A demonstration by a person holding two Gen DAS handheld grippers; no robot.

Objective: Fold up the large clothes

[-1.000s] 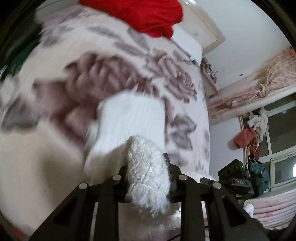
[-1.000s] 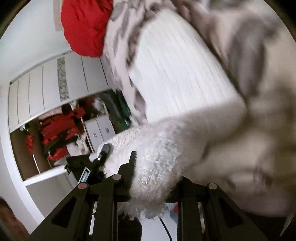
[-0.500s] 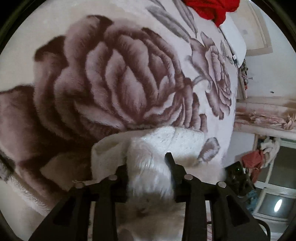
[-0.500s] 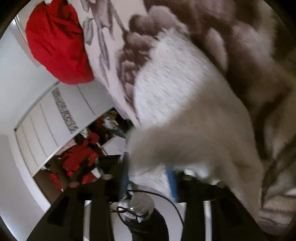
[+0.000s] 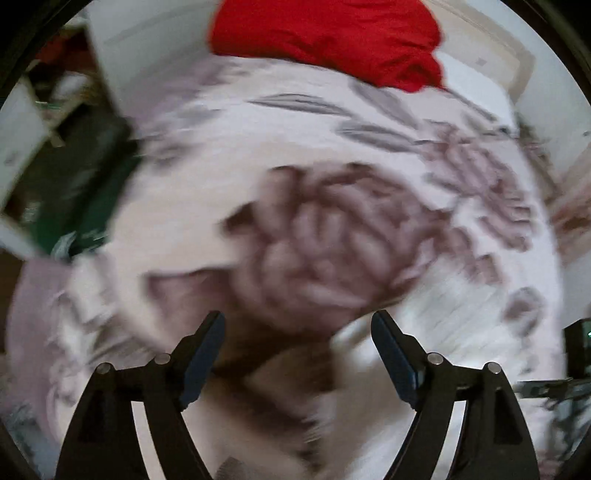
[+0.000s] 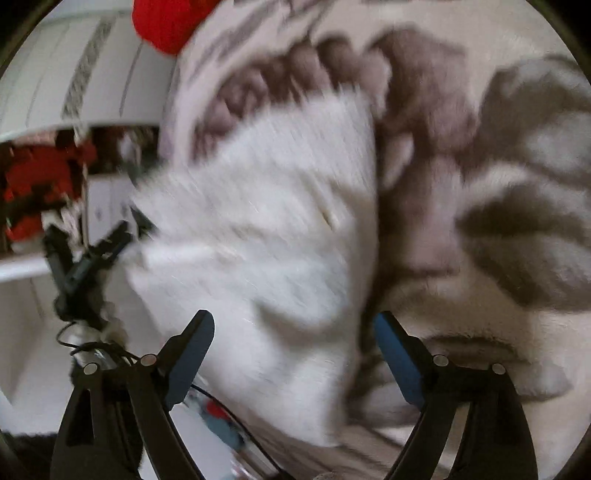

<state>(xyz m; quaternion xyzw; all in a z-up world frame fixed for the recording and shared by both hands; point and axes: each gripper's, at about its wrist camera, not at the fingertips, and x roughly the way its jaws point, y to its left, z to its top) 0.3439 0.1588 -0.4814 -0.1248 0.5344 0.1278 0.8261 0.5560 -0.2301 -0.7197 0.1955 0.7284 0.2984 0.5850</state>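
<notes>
A white fuzzy garment (image 6: pixel 258 221) lies folded on the rose-patterned blanket (image 6: pixel 517 229). My right gripper (image 6: pixel 293 321) hangs just above the garment's near edge. Its jaws are opening, and the cloth lies between them with neither pad pressing on it. In the blurred left wrist view my left gripper (image 5: pixel 297 325) is also opening over the blanket (image 5: pixel 314 240), with nothing gripped. A white patch of the garment (image 5: pixel 443 317) shows to the right of its right finger. The left gripper (image 6: pixel 85 258) also appears at the garment's far left edge in the right wrist view.
A red heap of clothing (image 5: pixel 325 37) sits at the far end of the bed, also visible as a red heap (image 6: pixel 166 22). A white wardrobe (image 6: pixel 55 74) with red clothes inside stands beyond the bed's left side. Dark clutter (image 5: pixel 66 177) lies off the bed's left edge.
Both grippers were shut on the white fuzzy garment and have let it go, and their jaws now stand wide. The garment has come down onto the blanket. Both views have swung.
</notes>
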